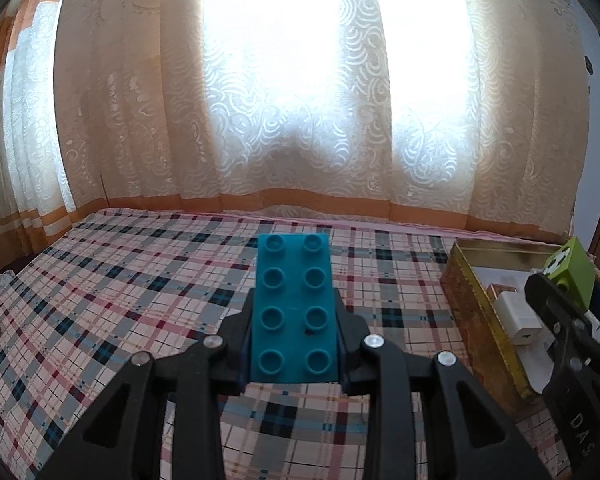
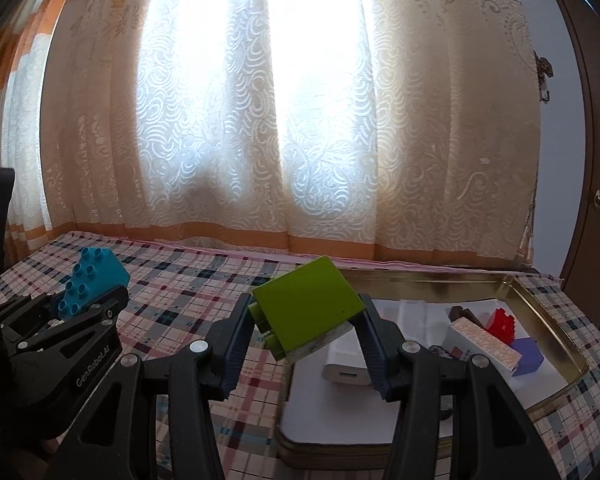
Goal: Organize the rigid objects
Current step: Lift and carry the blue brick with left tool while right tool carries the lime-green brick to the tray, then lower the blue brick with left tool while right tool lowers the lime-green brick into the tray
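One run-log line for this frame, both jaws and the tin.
left gripper: shut on teal brick | right gripper: shut on green block, above gold tin edge | tin: holds white adapter, red brick

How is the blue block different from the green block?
The blue block is teal, long and flat, with eight round studs facing up; the green block is lime, chunkier, and tilted, with its smooth side up. The blue block is held by the left gripper over the checked cloth; the green one is held by the right gripper at the gold tin. Both are plastic building blocks.
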